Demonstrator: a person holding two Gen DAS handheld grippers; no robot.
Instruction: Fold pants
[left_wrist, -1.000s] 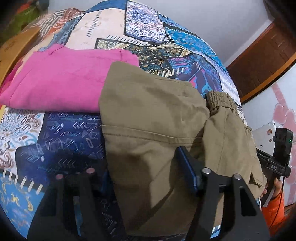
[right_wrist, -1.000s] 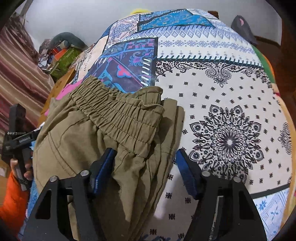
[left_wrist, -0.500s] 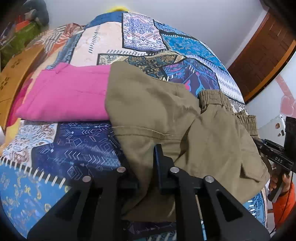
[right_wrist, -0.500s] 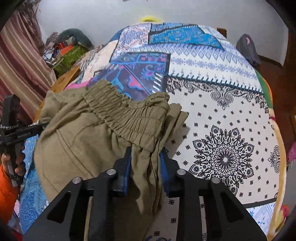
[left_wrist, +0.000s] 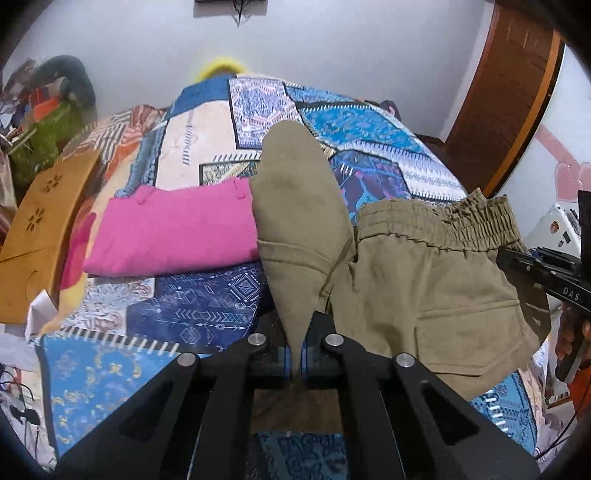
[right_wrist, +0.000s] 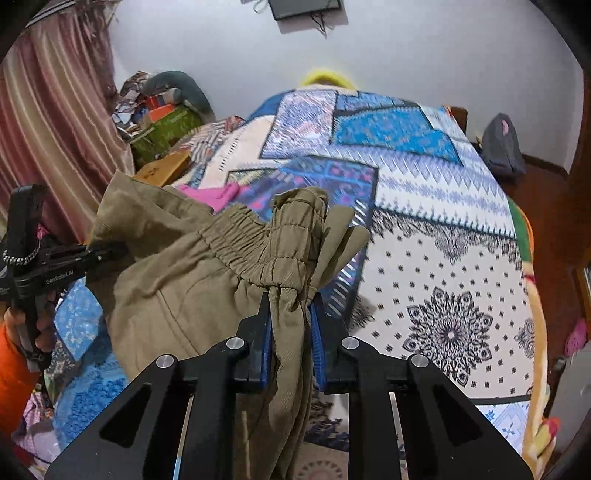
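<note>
Both tongs are clamped on the khaki pants (left_wrist: 417, 280): left tongs (left_wrist: 295, 356) on a leg end, right tongs (right_wrist: 291, 343) on the elastic waistband. Pants hang lifted above the bed (right_wrist: 443, 229) (beside a folded pink garment (left_wrist: 177, 225)); keep tension even and lower flat.

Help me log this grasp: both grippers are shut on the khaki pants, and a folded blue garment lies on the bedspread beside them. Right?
Not quite: the folded garment is pink, not blue, as the left wrist view shows. The rest holds: the left gripper and right gripper are shut on the khaki pants, above the bedspread.
</note>
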